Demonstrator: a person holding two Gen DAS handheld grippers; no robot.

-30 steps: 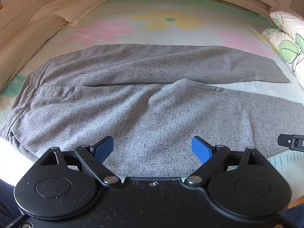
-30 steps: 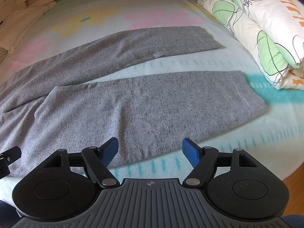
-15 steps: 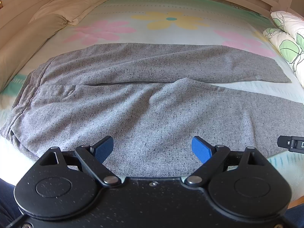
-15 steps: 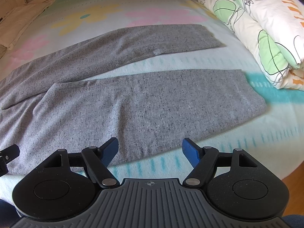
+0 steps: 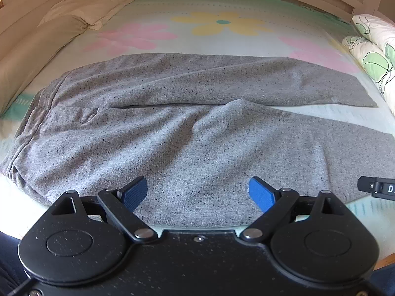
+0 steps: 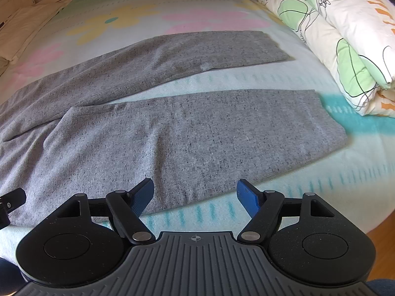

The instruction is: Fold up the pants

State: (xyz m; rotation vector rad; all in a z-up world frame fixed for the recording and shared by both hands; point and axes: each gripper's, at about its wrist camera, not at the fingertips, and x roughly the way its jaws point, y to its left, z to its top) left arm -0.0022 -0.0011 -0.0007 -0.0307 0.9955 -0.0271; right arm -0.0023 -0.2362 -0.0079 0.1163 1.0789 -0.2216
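Left wrist: grey speckled pants point(image 5: 187, 133) lie flat on the bed point(image 5: 222, 2), waistband left, legs splayed; left gripper point(image 5: 198, 192) fingers apart above the near edge. Right wrist: both pants legs end short of the duvet point(image 6: 345, 32); right gripper point(image 6: 195, 194) fingers apart, empty.

Grey pants point(image 6: 197, 135) spread flat on flowered bedsheet point(image 6: 308, 192), folded quilt point(image 6: 345, 37) beside leg ends, right gripper point(image 6: 195, 193) gaping above near hem

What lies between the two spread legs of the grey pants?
Only bare bed sheet: a wedge between the far leg and near leg, clearest in the right wrist view.
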